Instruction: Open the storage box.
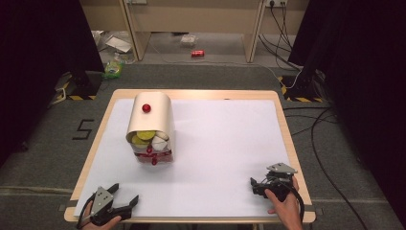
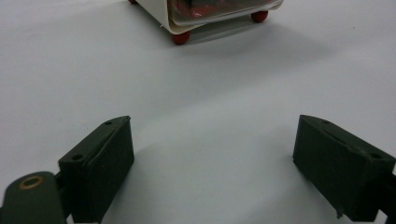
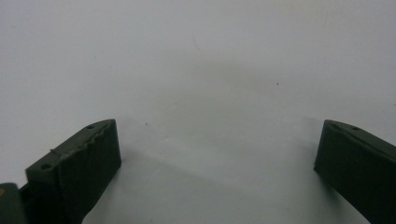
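A cream box [image 1: 152, 117] with a rounded lid and a red knob [image 1: 146, 108] stands on the white sheet at the left-middle of the table. Yellow and white pieces [image 1: 146, 138] show in its open front, with red parts below them. My left gripper [image 1: 126, 191] rests at the near left corner, open, with nothing between its fingers. In the left gripper view, the left gripper [image 2: 215, 123] points toward the box's bottom edge and its red feet [image 2: 180, 37], well short of them. My right gripper [image 1: 253, 186] sits at the near right, open and empty. The right gripper [image 3: 219, 126] faces bare white sheet.
The white sheet [image 1: 225, 143] covers most of the wooden table [image 1: 282, 120]. On the floor beyond lie a red can [image 1: 197, 53], a green packet [image 1: 113, 69] and cables [image 1: 316, 124] at the right. Black curtains hang on both sides.
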Demonstrator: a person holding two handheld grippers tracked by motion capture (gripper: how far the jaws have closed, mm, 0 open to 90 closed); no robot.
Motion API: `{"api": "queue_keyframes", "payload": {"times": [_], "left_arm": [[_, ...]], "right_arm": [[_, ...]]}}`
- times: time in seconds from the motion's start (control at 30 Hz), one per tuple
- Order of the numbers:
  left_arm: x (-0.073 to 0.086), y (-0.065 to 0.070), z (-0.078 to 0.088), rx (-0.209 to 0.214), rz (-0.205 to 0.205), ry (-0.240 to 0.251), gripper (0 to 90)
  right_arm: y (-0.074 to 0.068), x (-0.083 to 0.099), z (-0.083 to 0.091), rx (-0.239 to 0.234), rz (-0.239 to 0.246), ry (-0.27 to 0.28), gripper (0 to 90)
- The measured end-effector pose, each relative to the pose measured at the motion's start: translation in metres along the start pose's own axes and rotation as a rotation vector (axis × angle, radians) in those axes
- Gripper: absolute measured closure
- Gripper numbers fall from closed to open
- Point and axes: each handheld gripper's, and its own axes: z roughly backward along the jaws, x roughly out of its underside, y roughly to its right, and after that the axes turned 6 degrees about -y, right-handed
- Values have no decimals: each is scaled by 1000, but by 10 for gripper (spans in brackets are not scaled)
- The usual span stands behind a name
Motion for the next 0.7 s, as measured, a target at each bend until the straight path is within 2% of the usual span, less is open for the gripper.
{"api": "queue_keyframes", "payload": {"times": [0.47,0.7], "left_arm": [[-2,0,1,1,3,-10,132],[-3,-3,3,14,26,3,151]], "right_arm": [[-1,0,1,8,6,4,14],[-2,1,1,10,12,9,30]]}}
